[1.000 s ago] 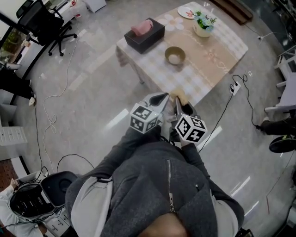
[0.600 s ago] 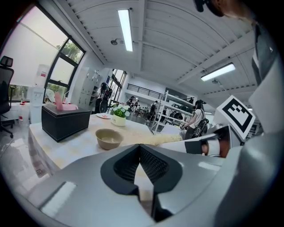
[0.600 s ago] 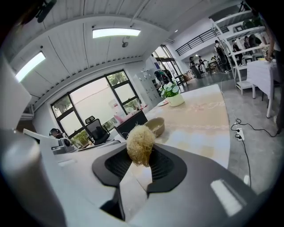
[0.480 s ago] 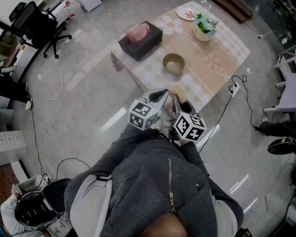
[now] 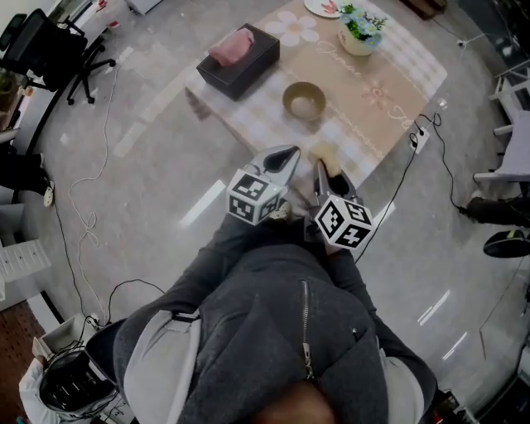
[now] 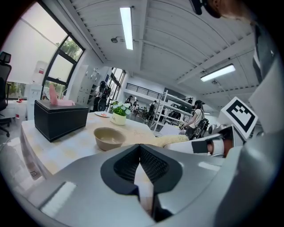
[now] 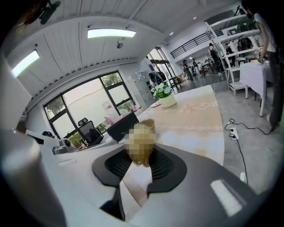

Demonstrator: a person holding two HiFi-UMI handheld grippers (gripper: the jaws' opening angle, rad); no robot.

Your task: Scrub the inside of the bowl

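Note:
A tan bowl (image 5: pixel 304 100) sits empty on the low table (image 5: pixel 373 116), beyond both grippers; the left gripper view shows the bowl (image 6: pixel 108 138) just ahead. My left gripper (image 5: pixel 287 157) is shut with nothing between its jaws, as its own view (image 6: pixel 141 153) confirms. My right gripper (image 5: pixel 322 171) is shut on a yellow sponge (image 5: pixel 325 155) that sticks out past its tips over the table's near edge. The sponge (image 7: pixel 141 144) is partly blurred in the right gripper view. Both grippers are held close together, short of the bowl.
On the table stand a black tissue box (image 5: pixel 238 56), a potted plant (image 5: pixel 360 31) and a plate (image 5: pixel 321 7). An office chair (image 5: pixel 50 54) is at the far left. Cables and a power strip (image 5: pixel 418 141) lie on the floor to the right of the table.
Both grippers and the person have moved toward the table; its near edge now lies under the gripper tips. Both grippers stay shut, the sponge still held.

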